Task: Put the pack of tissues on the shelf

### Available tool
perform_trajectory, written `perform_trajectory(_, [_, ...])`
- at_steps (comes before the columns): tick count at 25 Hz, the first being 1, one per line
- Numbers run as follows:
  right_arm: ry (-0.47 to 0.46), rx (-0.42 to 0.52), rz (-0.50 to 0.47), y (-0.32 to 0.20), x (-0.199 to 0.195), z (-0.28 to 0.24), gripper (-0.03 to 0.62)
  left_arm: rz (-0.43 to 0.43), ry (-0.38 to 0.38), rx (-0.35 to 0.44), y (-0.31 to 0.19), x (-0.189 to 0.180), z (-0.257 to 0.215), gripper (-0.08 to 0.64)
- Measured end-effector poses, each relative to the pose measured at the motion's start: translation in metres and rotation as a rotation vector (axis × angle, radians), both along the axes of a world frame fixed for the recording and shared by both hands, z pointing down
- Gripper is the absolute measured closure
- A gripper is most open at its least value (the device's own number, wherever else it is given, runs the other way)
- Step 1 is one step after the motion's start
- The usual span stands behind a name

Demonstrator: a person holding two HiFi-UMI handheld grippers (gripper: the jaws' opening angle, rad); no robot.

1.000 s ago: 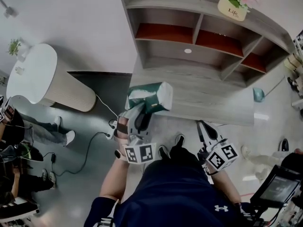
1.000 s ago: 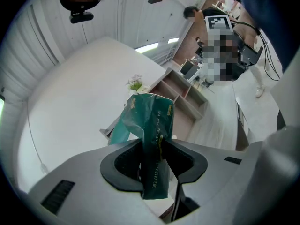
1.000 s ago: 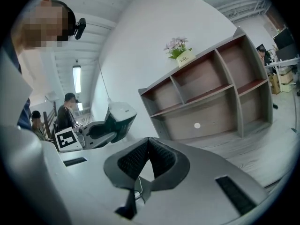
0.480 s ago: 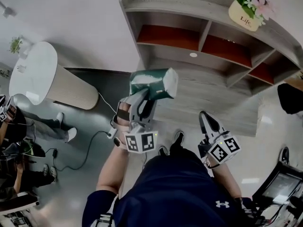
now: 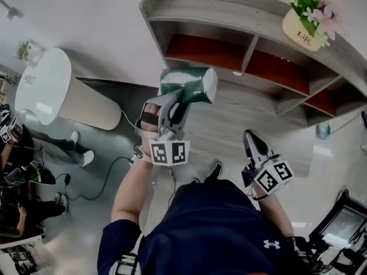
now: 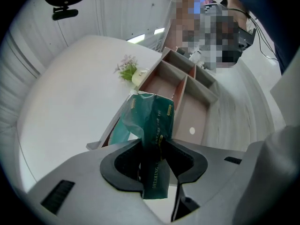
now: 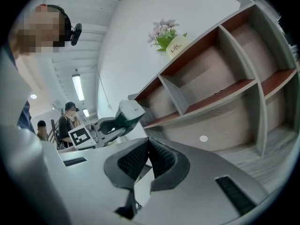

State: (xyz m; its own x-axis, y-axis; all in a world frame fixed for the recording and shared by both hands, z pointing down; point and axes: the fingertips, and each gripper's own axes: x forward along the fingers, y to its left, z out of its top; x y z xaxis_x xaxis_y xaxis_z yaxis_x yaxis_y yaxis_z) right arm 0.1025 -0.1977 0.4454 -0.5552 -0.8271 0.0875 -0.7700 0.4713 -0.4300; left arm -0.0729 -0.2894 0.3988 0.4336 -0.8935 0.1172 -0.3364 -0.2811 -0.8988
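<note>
Green-wrapped pack of tissues (image 5: 188,85), pinched by its wrapper between the partly closed jaws of the left gripper (image 5: 180,99), now hangs closer to the wooden shelf's (image 5: 229,17) left end than a second ago, apparently awaiting placement, while the right gripper (image 5: 251,141) follows, closed and empty.

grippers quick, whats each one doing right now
left gripper: closed on the pack of tissues
right gripper: closed, nothing between its jaws

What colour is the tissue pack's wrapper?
Dark green with gold print; the tissue pack shows best in the left gripper view.
</note>
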Motion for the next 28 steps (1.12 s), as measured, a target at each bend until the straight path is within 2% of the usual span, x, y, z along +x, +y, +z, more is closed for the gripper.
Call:
perform_trajectory(5, [0.004, -0.013, -0.028, -0.01, 0.001, 0.002, 0.583, -0.005, -0.047, -0.009, -0.033, 0.003, 0.001, 0.396])
perform_trajectory(9, [0.01, -0.005, -0.023, -0.021, 0.003, 0.0, 0.583, -0.003, -0.054, -0.023, -0.065, 0.005, 0.001, 0.396])
perform_trajectory(17, [-0.004, -0.011, 0.058, -0.031, -0.001, -0.002, 0.583, 0.017, -0.106, -0.074, -0.125, 0.004, 0.011, 0.396])
perform_trajectory(28, [-0.014, -0.029, 0.147, -0.039, -0.01, 0.008, 0.583, -0.006, -0.201, -0.14, -0.181, 0.015, 0.028, 0.396])
